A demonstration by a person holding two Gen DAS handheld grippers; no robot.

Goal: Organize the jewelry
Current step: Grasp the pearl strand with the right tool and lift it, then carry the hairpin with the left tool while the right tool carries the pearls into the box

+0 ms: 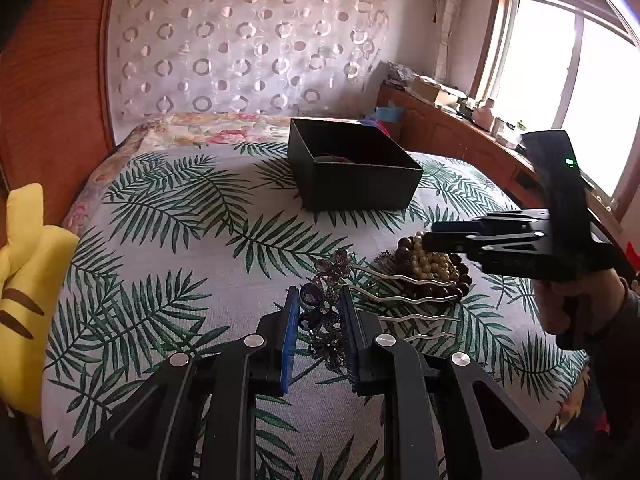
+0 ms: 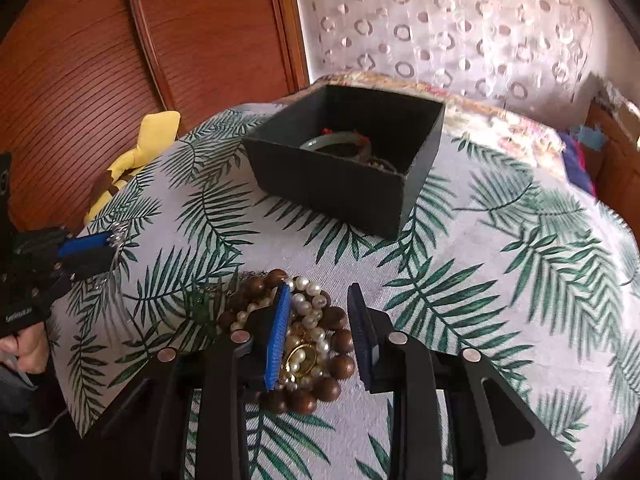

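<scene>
A purple jewelled flower hair comb [image 1: 326, 312] with wavy silver prongs lies on the leaf-print cloth [image 1: 168, 240]. My left gripper [image 1: 319, 300] straddles its flower end, jaws closed in against it. A pile of pearl and brown wooden bead strands [image 2: 316, 344] lies to the right, also in the left wrist view [image 1: 430, 264]. My right gripper [image 2: 320, 300] is open over that pile, one finger each side. The dark open box [image 2: 348, 160] stands farther back and holds a green bangle [image 2: 340, 142].
A yellow plush toy [image 1: 24, 280] lies at the left edge of the bed. A wooden wardrobe [image 2: 120, 60] stands behind. A wooden cabinet with clutter [image 1: 448, 120] runs along the window on the right.
</scene>
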